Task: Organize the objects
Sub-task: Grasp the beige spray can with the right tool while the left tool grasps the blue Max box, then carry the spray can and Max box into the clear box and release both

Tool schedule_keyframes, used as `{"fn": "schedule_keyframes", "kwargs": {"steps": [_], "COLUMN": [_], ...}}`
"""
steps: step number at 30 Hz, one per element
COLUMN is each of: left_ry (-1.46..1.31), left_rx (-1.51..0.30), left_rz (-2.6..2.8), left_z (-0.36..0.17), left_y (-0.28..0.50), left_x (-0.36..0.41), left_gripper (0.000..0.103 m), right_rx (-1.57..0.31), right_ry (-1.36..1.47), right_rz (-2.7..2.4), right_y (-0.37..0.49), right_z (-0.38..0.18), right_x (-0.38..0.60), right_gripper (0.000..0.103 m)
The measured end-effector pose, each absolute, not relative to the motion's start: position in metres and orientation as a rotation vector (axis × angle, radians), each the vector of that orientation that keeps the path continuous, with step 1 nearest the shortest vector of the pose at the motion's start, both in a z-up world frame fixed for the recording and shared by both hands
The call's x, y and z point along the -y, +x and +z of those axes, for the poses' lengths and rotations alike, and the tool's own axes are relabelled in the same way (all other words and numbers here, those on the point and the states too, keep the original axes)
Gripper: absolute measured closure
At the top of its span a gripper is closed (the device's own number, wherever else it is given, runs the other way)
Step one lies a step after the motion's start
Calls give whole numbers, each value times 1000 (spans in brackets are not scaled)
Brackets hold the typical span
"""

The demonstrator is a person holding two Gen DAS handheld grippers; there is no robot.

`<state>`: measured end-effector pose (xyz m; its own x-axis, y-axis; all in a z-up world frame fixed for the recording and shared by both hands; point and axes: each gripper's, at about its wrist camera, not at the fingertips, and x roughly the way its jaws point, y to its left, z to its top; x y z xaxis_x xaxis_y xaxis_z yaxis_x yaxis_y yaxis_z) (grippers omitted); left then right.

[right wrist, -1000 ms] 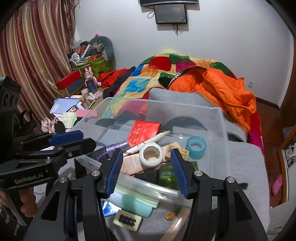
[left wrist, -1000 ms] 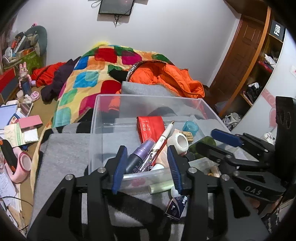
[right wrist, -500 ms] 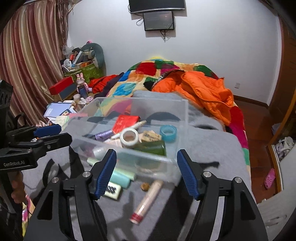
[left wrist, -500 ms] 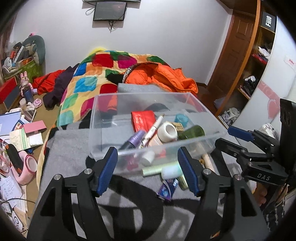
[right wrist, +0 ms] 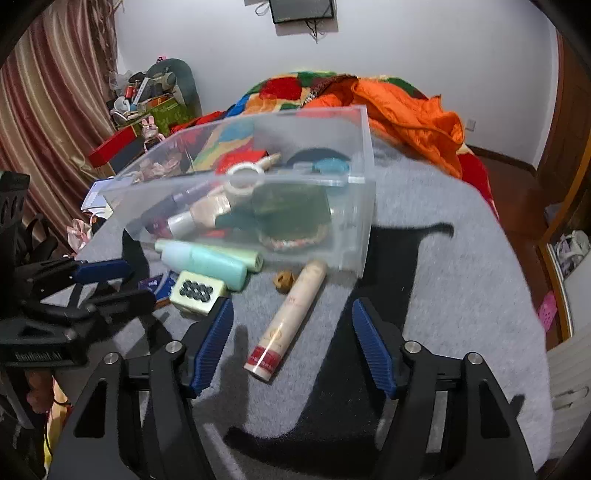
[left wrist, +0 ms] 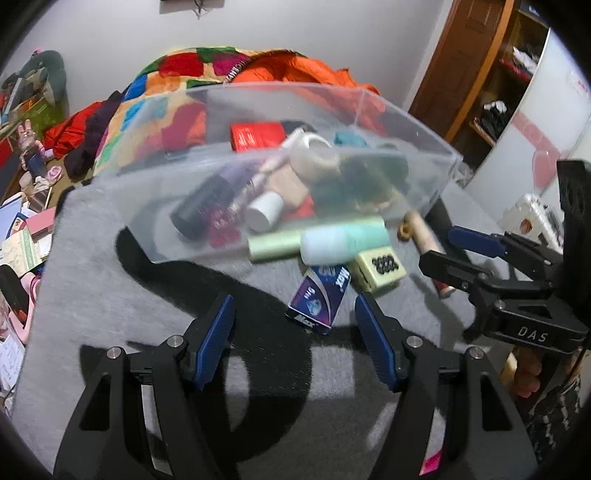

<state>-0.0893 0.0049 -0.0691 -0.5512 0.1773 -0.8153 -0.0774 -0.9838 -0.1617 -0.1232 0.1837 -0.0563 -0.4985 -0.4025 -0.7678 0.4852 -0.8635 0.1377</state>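
While my right gripper [right wrist: 291, 343], empty and closing, straddles the cream tube [right wrist: 290, 319], I'd keep my open, empty left gripper [left wrist: 295, 332] clear of the clear bin [left wrist: 424, 136].

Stuff inside the clear bin [left wrist: 424, 147] is smeared by motion blur, can't read any labels. The screen [right wrist: 301, 9] on the wall is cut off at the top edge.

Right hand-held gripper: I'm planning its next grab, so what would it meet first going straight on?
Probably the cream tube lying between the closing, empty jaws of the right hand-held gripper; beyond it stands the clear bin. Depth is uncertain.
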Motion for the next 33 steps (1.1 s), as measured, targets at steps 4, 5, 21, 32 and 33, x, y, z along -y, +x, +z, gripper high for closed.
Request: {"fn": "schedule_keyframes", "kwargs": {"steps": [4, 5, 21, 32, 33], "left_ry": [-1388, -1383, -1365, -1350, -1337], "left_rx": [118, 120, 131, 55, 29], "left_rz": [2678, 2677, 2643, 2699, 2716], "left_z": [-71, -71, -66, -70, -70], "left_y": [-92, -92, -49, -61, -61], "left_x": [-12, -14, -8, -22, -25], "left_gripper": [45, 49, 76, 65, 71], "right_rx": [-148, -165, -155, -149, -151], "right_ry": [1183, 1171, 1148, 1164, 1156], "right_rz": [-2335, -2345, -2311, -2318, -2324], "right_y": [-123, -121, -102, -108, -108], "right_z": [-64, -65, -61, -63, -63], "right_x": [-179, -178, -195, -192, -192], "right_gripper": [64, 67, 89, 83, 83]}}
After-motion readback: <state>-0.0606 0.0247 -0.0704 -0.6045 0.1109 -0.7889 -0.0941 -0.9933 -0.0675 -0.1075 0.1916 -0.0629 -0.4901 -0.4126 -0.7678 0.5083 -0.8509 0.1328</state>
